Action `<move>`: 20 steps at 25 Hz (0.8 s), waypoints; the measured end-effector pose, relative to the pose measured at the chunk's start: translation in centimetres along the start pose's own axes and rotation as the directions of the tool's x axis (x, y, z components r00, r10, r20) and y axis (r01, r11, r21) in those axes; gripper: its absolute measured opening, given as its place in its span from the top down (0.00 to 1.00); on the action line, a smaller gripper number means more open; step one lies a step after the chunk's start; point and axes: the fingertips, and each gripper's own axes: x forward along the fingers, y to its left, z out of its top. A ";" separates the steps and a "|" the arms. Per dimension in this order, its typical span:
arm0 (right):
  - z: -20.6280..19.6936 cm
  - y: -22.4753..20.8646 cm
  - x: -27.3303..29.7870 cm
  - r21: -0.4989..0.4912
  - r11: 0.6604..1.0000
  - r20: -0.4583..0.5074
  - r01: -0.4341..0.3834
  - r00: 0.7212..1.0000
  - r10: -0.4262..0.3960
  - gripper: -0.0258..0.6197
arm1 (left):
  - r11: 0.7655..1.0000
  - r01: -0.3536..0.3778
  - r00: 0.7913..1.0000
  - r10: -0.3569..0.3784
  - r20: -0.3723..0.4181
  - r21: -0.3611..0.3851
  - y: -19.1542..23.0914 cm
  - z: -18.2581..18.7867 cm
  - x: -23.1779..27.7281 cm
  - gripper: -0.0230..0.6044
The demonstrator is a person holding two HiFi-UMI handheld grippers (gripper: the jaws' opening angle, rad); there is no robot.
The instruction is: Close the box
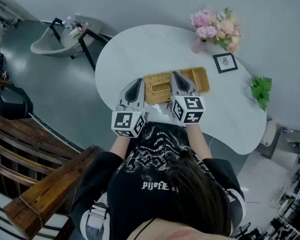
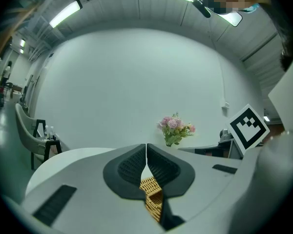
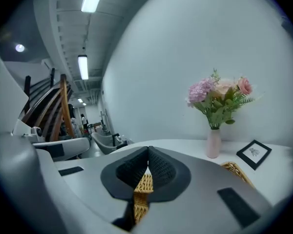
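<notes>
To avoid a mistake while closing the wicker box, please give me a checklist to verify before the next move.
1. Left gripper above wicker box: ok.
2. Right gripper above it: ok.
3. Left jaws apart for grasping: not ok, tips together.
4. Right jaws apart: not ok, tips together.
5. Box's closing part in view: cannot tell.
6. Flower vase away from box: ok.

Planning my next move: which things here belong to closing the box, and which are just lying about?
Belongs to the job:
wicker box
left gripper, fingers together
right gripper, fingers together

Just lying about:
vase of flowers
picture frame
green plant
white chair
</notes>
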 end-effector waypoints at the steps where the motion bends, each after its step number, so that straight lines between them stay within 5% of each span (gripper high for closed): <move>1: -0.4 -0.4 -0.1 0.012 1.000 -0.009 0.018 1.000 -0.018 0.92 | 1.000 0.000 1.000 0.000 0.000 0.000 -0.1 -0.1 0.0 0.92; 20: -2.0 -1.0 -1.5 -0.129 0.992 -0.002 -0.009 1.000 0.009 0.92 | 0.998 -0.028 0.999 0.031 -0.043 0.054 -1.1 -2.9 0.3 0.92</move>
